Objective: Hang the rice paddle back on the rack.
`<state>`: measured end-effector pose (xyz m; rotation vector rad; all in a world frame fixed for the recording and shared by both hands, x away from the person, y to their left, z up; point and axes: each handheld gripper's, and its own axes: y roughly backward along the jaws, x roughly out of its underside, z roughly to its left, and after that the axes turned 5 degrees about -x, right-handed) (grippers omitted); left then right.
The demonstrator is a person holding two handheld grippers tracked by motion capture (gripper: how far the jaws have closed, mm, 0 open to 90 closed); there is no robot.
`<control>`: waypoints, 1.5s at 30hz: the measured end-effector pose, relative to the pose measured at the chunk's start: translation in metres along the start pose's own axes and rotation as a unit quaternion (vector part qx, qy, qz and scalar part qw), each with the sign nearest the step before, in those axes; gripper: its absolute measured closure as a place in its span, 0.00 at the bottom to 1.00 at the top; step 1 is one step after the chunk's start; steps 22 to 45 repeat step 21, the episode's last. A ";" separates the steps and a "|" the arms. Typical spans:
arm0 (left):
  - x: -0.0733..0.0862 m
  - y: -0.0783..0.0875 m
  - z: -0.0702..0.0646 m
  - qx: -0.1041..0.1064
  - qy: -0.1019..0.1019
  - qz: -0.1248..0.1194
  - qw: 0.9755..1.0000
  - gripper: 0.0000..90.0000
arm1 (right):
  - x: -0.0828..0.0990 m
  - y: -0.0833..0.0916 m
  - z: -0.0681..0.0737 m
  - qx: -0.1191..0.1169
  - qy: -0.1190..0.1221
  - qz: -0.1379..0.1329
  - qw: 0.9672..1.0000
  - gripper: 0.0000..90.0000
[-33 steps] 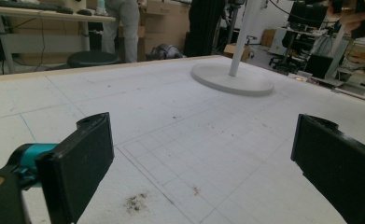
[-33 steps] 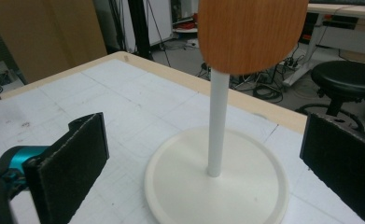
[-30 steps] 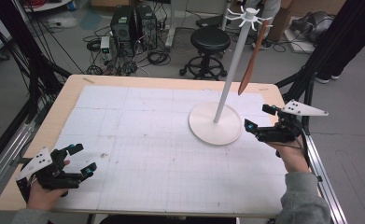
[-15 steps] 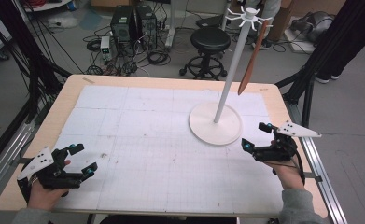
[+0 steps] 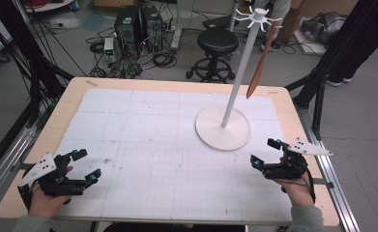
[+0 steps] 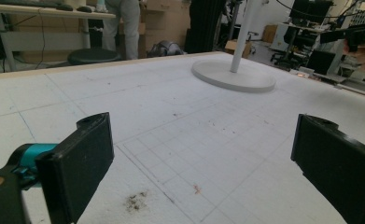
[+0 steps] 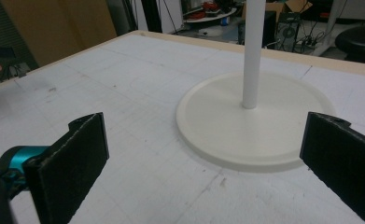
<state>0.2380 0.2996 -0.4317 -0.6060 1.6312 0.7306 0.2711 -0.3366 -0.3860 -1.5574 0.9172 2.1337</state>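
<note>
While both hands rest low | surface (image 5: 143,121) bare | white stand (image 5: 224,128) far right, brown utensil (image 5: 260,60) hanging from top hook | right tool (image 5: 264,153) spread, just near stand base | left tool (image 5: 89,164) spread, near-left | risk: careless reach knocks pole, swinging utensil off.

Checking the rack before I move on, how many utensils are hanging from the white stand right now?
1. A brown wooden utensil hangs from a hook at the top of the white stand, at the table's far right. Other hooks look bare, though some are small and hard to read.
</note>
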 end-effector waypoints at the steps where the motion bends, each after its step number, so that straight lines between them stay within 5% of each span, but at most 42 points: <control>1: 0.000 0.000 0.000 0.000 -0.001 0.001 1.000 0.07 | 0.003 0.001 0.000 -0.001 -0.002 0.002 1.000 0.00; 9: -0.001 -0.001 0.000 0.002 -0.005 0.001 1.000 0.07 | 0.031 0.007 0.001 0.002 -0.032 0.007 0.999 0.00; 13: -0.001 -0.002 -0.001 0.002 -0.006 0.002 1.000 0.07 | 0.037 0.009 0.004 -0.002 -0.021 0.009 1.000 0.00; 45: -0.002 -0.001 -0.003 -0.001 -0.013 0.004 1.000 0.07 | 0.039 0.006 0.009 -0.014 -0.008 0.010 1.000 0.00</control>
